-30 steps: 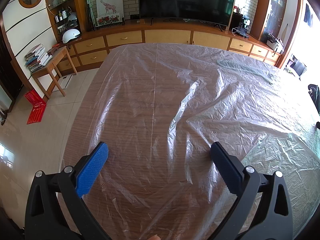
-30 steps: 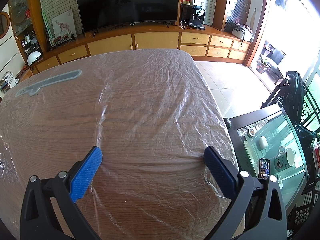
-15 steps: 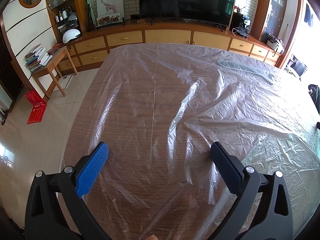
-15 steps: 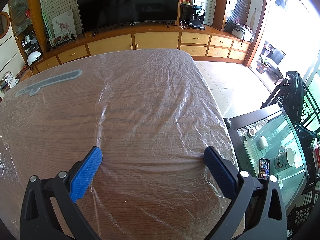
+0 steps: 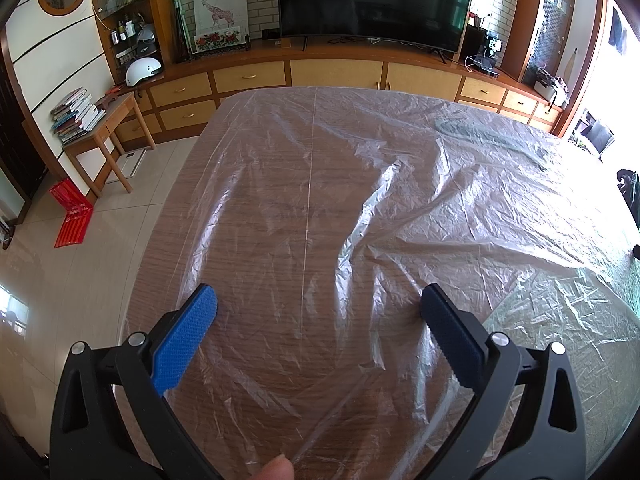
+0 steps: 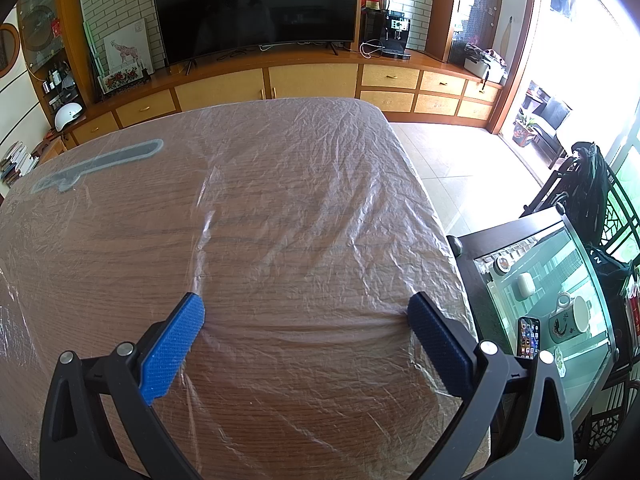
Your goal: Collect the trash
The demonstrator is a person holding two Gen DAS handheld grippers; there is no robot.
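Observation:
A thin, wrinkled clear plastic sheet (image 5: 360,208) covers the whole wooden table top; it also shows in the right wrist view (image 6: 304,200). A grey-blue strip (image 6: 100,164) lies on the sheet at the far side, seen in the left wrist view (image 5: 480,132) at the far right. My left gripper (image 5: 316,308) is open and empty just above the sheet near the table's near left edge. My right gripper (image 6: 304,312) is open, its fingertips touching the sheet near the table's right edge, with the plastic pulled taut between them.
A low cabinet with a TV (image 5: 372,0) runs along the far wall. A small wooden side table with books (image 5: 96,124) stands at the left. A glass-topped side table (image 6: 560,300) with a phone and mug stands right of the table. Tiled floor surrounds it.

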